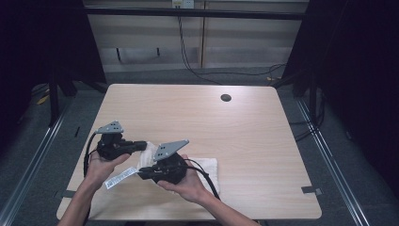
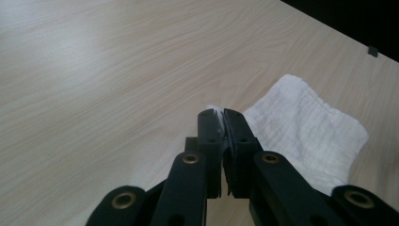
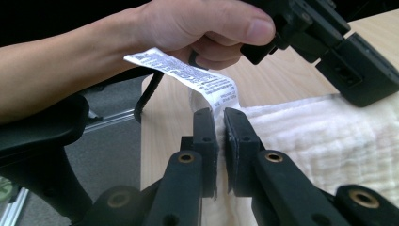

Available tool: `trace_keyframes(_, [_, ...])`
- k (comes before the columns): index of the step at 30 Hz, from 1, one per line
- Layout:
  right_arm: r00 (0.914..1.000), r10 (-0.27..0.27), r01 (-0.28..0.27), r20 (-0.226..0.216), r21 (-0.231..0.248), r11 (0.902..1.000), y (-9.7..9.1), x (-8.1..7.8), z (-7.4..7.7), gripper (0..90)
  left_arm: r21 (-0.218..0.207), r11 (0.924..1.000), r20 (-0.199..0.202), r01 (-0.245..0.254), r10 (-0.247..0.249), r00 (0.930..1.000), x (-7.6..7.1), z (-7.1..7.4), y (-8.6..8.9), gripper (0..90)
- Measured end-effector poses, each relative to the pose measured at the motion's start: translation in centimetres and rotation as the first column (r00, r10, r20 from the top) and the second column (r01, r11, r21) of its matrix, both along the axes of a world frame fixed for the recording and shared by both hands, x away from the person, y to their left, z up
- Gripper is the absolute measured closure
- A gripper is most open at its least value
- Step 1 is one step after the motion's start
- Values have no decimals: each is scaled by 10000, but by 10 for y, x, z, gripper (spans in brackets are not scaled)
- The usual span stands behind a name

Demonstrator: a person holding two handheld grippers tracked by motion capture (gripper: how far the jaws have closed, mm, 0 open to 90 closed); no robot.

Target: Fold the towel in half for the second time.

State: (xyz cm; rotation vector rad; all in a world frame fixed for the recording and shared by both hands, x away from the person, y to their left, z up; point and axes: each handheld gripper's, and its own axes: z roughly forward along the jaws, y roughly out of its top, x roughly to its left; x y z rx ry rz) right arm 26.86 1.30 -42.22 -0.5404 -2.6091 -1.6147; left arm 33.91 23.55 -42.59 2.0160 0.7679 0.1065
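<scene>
Both grippers have a hold on the white cloth (image 1: pixel 200 165) at the near left of the bench (image 1: pixel 244 136); my left gripper (image 2: pixel 220 114) has its jaws pressed together on a thin edge of the fabric, a sliver of white showing between the tips, while the rest of the cloth lies flat on the wood to one side of it in the left gripper view; my right gripper (image 3: pixel 220 115) is clamped on another edge right where the printed care label (image 3: pixel 188 73) comes out, the label standing up and curling away above the jaws; by my reckoning the work is folding or spreading this cloth, and it is at an early stage: the two grasps are made, but most of the cloth lies flat on the bench with no tidy fold to be seen; what remains is to lift, carry the held edges across and lay them down, then let go; as for pose, my left hand (image 1: pixel 101 165) sits at the near left with its gripper pointing right toward the cloth; my right hand (image 1: pixel 186 183) cups its gripper from below, just beside the other, pointing left, forearm angled in from the near edge.
</scene>
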Motion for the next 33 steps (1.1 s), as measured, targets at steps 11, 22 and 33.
trace_keyframes(11, [9998,-91,90,195,39,10000,-19,-5,3,841,252,9985,-35,489,-489,9988,2,5,-26,868])
trace_keyframes(22, [9981,-480,482,376,-48,9988,-41,-9,12,840,261,9939,40,1068,-1069,9943,6,12,-59,868])
trace_keyframes(33, [9944,-1018,1023,287,-189,9946,-71,-14,6,840,327,9877,-249,1529,-1521,9881,12,1,-101,868])
